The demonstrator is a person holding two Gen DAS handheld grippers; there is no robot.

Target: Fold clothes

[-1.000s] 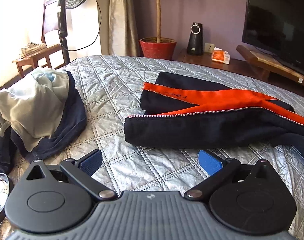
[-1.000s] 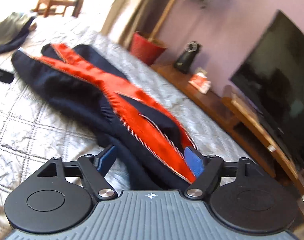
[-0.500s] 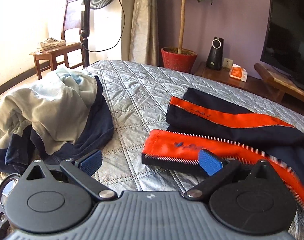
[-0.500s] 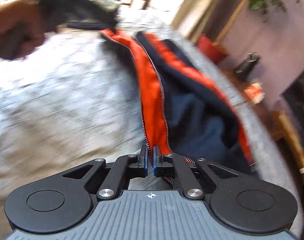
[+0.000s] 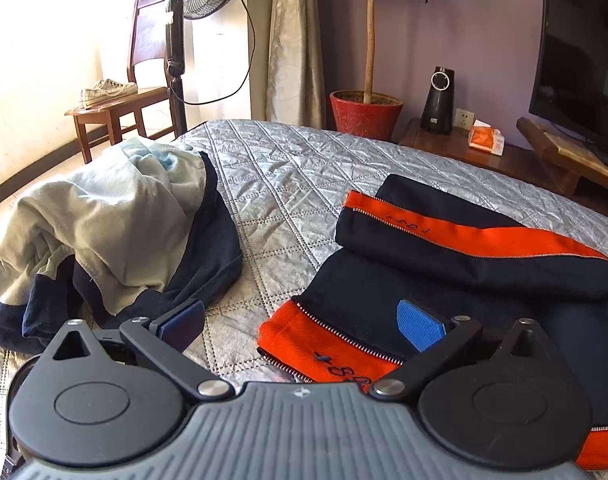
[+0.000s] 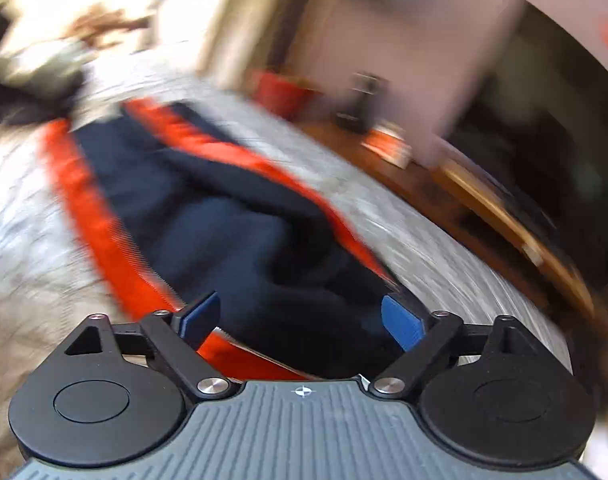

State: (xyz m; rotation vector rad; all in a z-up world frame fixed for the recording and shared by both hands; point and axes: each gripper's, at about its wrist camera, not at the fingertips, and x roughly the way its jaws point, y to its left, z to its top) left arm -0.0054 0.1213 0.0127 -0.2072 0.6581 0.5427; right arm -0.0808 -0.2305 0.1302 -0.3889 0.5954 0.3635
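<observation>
The navy and orange zip jacket (image 5: 456, 252) lies folded over on the silver quilted bedspread (image 5: 287, 184), filling the right half of the left wrist view, its orange zipper band turned up at lower centre and a second orange stripe running toward the right edge. The left gripper (image 5: 301, 326) hangs low over that near edge with its blue pads spread wide and nothing between them. In the blurred right wrist view the same jacket runs from the upper left down to the bottom centre, and the right gripper (image 6: 304, 320) has just been opening, its jaws now wide apart above the dark cloth with no fabric pinched. A heap of grey and navy clothes (image 5: 103, 232) sits at the left of the bed, well apart from the jacket.
</observation>
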